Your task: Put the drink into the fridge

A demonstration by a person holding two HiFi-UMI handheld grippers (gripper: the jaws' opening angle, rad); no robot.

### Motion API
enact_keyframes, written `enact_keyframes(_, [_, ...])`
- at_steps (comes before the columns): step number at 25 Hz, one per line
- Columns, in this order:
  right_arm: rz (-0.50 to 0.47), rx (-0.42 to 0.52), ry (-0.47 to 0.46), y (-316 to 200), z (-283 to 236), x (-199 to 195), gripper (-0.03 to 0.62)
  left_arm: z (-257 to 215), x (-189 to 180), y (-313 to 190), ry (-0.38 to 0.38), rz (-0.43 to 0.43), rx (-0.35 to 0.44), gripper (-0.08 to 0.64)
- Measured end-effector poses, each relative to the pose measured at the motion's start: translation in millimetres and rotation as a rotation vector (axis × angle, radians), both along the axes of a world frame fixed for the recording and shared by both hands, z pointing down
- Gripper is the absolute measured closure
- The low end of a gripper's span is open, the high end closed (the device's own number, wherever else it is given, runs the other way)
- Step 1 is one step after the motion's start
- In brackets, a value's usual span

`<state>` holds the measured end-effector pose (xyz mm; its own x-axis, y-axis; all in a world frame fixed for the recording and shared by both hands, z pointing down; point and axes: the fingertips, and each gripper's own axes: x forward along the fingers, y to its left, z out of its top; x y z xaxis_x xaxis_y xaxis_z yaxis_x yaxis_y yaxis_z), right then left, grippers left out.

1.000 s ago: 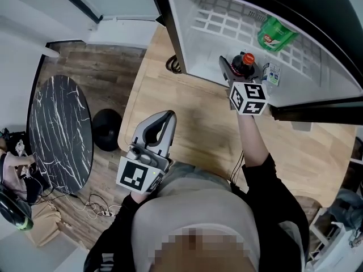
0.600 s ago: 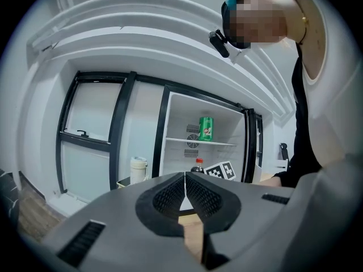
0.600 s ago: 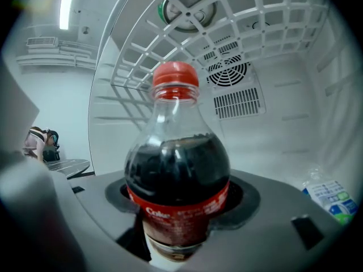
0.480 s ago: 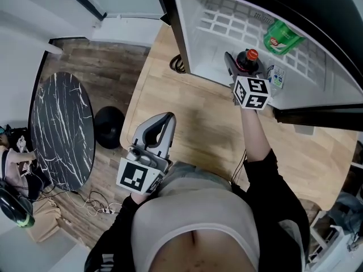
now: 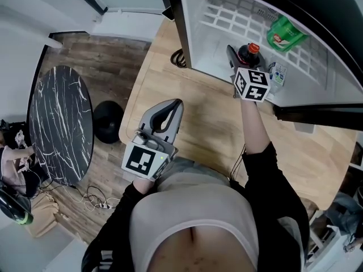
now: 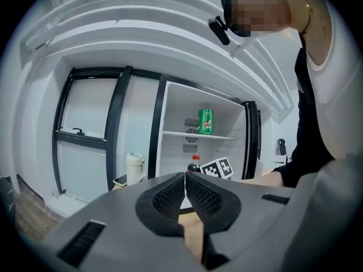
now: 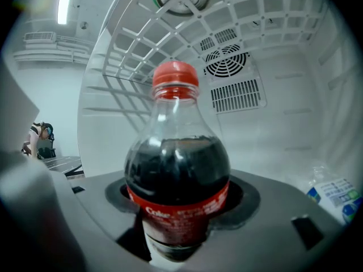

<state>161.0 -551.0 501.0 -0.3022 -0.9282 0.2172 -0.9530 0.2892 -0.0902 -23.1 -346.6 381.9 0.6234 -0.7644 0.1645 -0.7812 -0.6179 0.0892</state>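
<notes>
A cola bottle [image 7: 177, 174] with a red cap and dark drink stands upright between the jaws of my right gripper [image 7: 178, 208], which is shut on it. In the head view the bottle [image 5: 248, 54] sits at the mouth of the open white fridge [image 5: 210, 55], just inside its lower compartment. My left gripper [image 5: 168, 117] hangs over the wooden table [image 5: 204, 123] near my body, shut with nothing between its fingers. In the left gripper view the left gripper [image 6: 185, 187] points at the fridge [image 6: 176, 146] and the bottle [image 6: 194, 164].
A green can [image 5: 286, 34] lies on the wire shelf [image 5: 238, 21] in the fridge; the left gripper view shows the can [image 6: 205, 121] standing there. A small packet [image 5: 277, 75] sits at the fridge floor's right. A round black marble table [image 5: 59, 123] stands left.
My right gripper has carried the cola bottle slightly further towards the fridge interior. My left gripper has shifted a little right and up over the table.
</notes>
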Motion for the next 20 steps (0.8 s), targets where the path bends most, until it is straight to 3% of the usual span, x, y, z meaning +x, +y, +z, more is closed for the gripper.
enact_keyframes(20, [-0.005, 0.038, 0.063, -10.9, 0.3, -1.9, 0.265, -0.4, 29.3, -9.6, 0.004, 0.054, 0.003, 0.552])
